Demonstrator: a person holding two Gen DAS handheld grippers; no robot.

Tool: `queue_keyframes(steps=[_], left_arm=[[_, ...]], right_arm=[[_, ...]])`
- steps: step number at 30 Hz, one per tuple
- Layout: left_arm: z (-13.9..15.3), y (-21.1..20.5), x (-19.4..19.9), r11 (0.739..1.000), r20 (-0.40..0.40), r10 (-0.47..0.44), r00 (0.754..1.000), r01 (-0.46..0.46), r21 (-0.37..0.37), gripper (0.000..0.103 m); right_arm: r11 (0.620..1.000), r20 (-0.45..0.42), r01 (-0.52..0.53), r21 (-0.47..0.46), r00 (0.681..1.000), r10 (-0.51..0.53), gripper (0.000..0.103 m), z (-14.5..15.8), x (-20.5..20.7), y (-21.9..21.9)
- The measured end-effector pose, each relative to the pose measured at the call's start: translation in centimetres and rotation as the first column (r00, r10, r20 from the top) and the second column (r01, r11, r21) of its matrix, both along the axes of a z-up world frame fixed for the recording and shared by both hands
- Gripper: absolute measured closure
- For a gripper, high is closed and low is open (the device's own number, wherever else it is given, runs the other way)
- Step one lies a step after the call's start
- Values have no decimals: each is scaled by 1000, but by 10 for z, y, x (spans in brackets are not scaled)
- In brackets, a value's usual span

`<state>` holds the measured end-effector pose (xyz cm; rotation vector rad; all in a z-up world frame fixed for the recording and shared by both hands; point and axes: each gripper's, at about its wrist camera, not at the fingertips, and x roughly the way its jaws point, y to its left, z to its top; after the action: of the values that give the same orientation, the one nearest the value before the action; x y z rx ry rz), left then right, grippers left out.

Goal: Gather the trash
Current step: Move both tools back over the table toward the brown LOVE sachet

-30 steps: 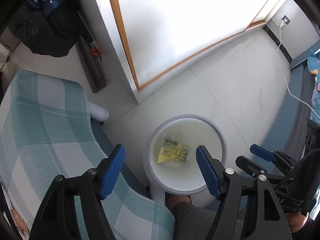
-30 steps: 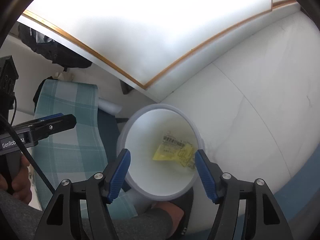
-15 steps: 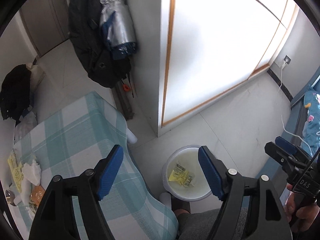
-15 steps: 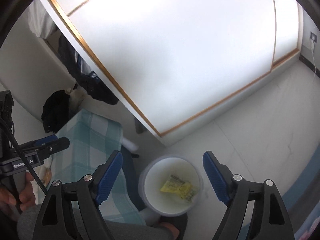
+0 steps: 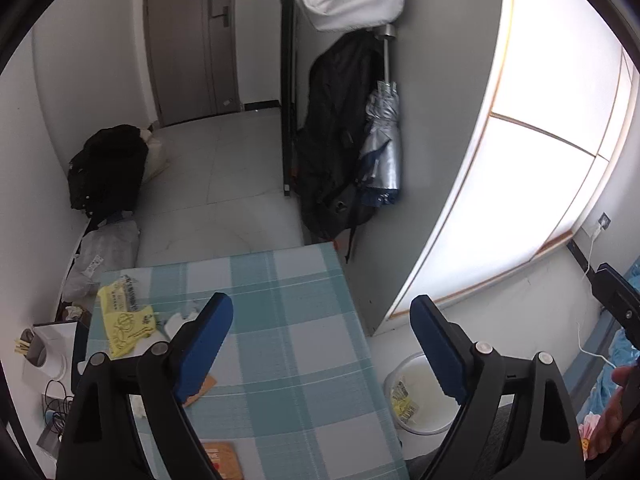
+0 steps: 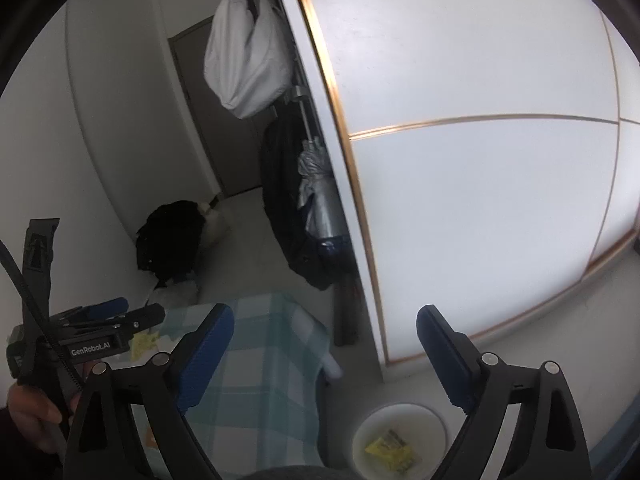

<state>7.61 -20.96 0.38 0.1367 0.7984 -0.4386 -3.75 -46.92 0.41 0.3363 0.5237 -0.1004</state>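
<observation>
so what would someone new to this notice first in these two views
Probably the bright white sliding door filling the right of both views, then the teal checked tablecloth on the table below with a yellow wrapper near its left edge. Next, the white bin on the floor between table and door, yellow trash already inside it. Both the left gripper and right gripper frame the scene, jaws opening with nothing between them.

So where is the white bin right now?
The bin stands on the floor at the table's right, low in both views, a yellow wrapper inside.
</observation>
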Motion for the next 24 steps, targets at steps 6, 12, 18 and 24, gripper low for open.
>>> queue_keyframes(steps=[6, 12, 18, 24], left_arm=[[6, 62, -2, 995, 25, 92, 995, -91, -34, 14], [0, 114, -3, 980, 49, 191, 980, -188, -65, 14], [-25, 162, 8, 953, -23, 278, 960, -278, -120, 14], [-57, 187, 10, 945, -116, 287, 951, -301, -130, 14]], right_arm=[[991, 84, -121, -49, 989, 125, 2, 25, 14, 66], [969, 109, -240, -65, 963, 246, 1, 23, 35, 121], [939, 119, -335, -73, 932, 342, 1, 10, 61, 170], [907, 115, -414, -73, 900, 420, 1, -10, 83, 206]])
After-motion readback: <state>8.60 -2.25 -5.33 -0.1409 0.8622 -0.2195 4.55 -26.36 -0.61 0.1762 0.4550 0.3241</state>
